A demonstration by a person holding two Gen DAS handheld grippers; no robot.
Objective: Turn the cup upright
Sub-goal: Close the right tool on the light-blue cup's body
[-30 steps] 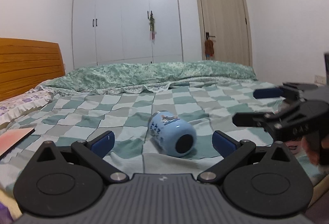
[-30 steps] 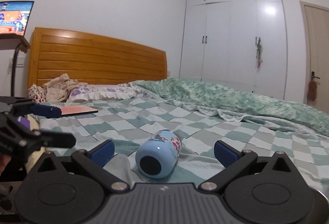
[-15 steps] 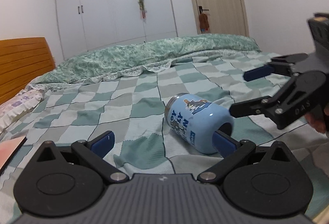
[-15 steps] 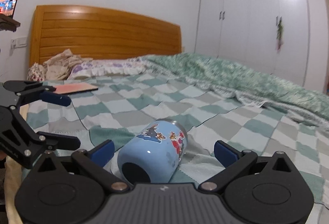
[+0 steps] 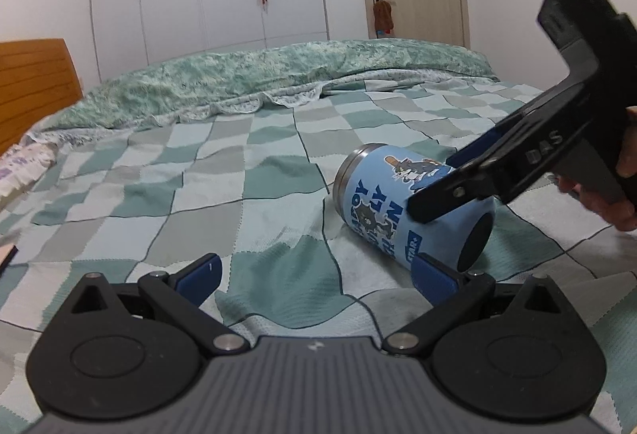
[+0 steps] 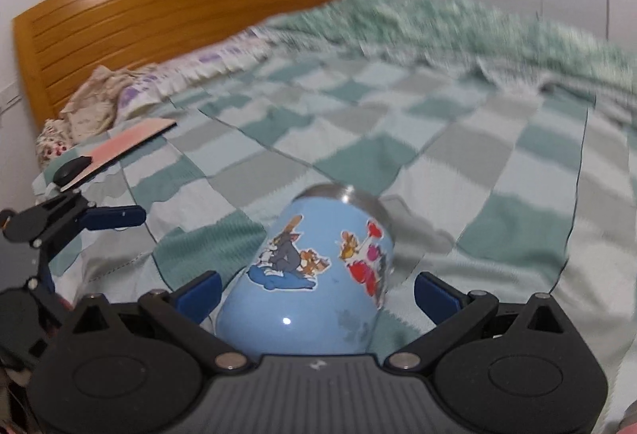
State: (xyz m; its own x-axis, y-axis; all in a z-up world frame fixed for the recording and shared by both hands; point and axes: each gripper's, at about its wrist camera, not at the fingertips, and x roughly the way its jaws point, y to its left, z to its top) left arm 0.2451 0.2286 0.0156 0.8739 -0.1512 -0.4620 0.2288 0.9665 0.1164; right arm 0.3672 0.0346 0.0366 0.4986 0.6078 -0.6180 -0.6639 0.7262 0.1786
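I see a glossy light-blue cartoon-print cup (image 6: 314, 274) with a steel rim lying on its side on the checked green bedspread (image 5: 223, 171). My right gripper (image 6: 316, 292) straddles it, fingers apart; my left gripper (image 5: 318, 274) gapes nearby. Wooden headboard (image 6: 175, 16) behind.

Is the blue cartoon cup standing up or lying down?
Lying down. The cup rests on its side on the checked blanket, silver rim pointing away, between the right gripper's open fingers.
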